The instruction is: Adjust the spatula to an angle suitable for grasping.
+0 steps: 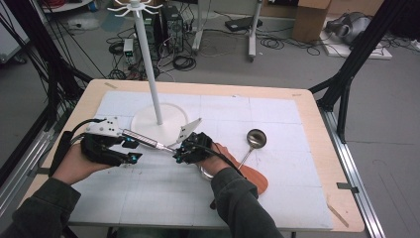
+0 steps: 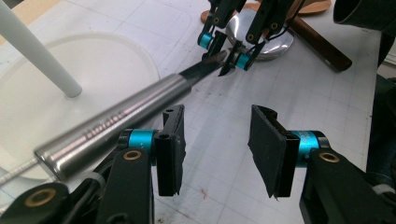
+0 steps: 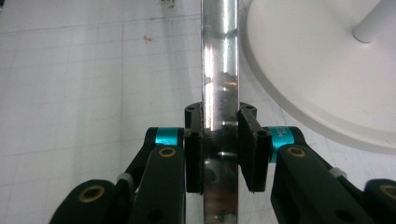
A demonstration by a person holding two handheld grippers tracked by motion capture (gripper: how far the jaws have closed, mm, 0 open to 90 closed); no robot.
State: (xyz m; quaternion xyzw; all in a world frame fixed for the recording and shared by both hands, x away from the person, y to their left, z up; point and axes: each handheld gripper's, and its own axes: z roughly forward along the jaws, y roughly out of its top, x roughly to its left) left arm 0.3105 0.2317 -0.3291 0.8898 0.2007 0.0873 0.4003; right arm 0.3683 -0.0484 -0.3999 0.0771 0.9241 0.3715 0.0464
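A long steel utensil with a round tubular handle (image 1: 143, 140) spans the space between my two grippers, above the white mat. My right gripper (image 3: 220, 144) is shut on its flat shank (image 3: 219, 70), with both pads pressed against the metal. In the high view the right gripper (image 1: 179, 152) sits right of the stand's base. A rounded steel head (image 2: 268, 39) shows just past it. My left gripper (image 2: 215, 144) is open with nothing between its pads. The handle (image 2: 116, 119) runs along the outside of its left jaw. In the high view the left gripper (image 1: 131, 151) is near the handle's end.
A white hook stand (image 1: 148, 64) rises from a round base (image 1: 163, 124) at the mat's middle back. A steel ladle (image 1: 256, 139) and a wooden spatula (image 1: 256, 182) lie to the right. The table's edge (image 1: 327, 148) runs beyond them.
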